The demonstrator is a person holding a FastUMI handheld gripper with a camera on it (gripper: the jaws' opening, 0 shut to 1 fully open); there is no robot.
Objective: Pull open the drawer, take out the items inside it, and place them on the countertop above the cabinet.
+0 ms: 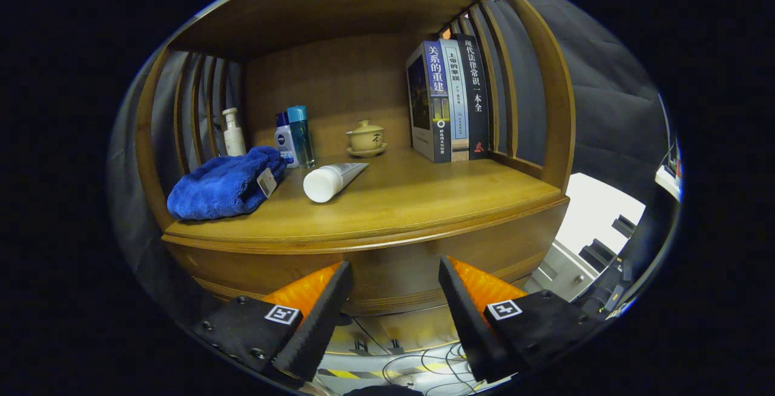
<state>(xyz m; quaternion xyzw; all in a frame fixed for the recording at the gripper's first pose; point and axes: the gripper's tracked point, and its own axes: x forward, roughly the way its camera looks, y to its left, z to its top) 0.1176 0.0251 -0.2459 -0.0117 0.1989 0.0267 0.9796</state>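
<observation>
Hand-held gripper (395, 275) spread wide, nothing between its fingers (321, 317), tips poised just short of the wooden drawer front (387, 263) beneath the cabinet's countertop (424, 196); contact with the wood impossible to tell. Seen on the countertop beyond the fingers: a blue towel (227, 184) with a tag at 10 o'clock, a white tube (332, 179) lying on its side just right of it, cap toward the fingers. Behind the towel, against the slatted side, a white pump bottle (233, 134); beside it a small white-and-blue bottle (283, 141) touching a taller teal bottle (301, 134). Near the back panel at 12 o'clock, a lidded tea cup on a saucer (366, 138). At 1 o'clock, three upright books (451, 99) pressed together. Below the drawer, cables (418, 366) on the floor.
</observation>
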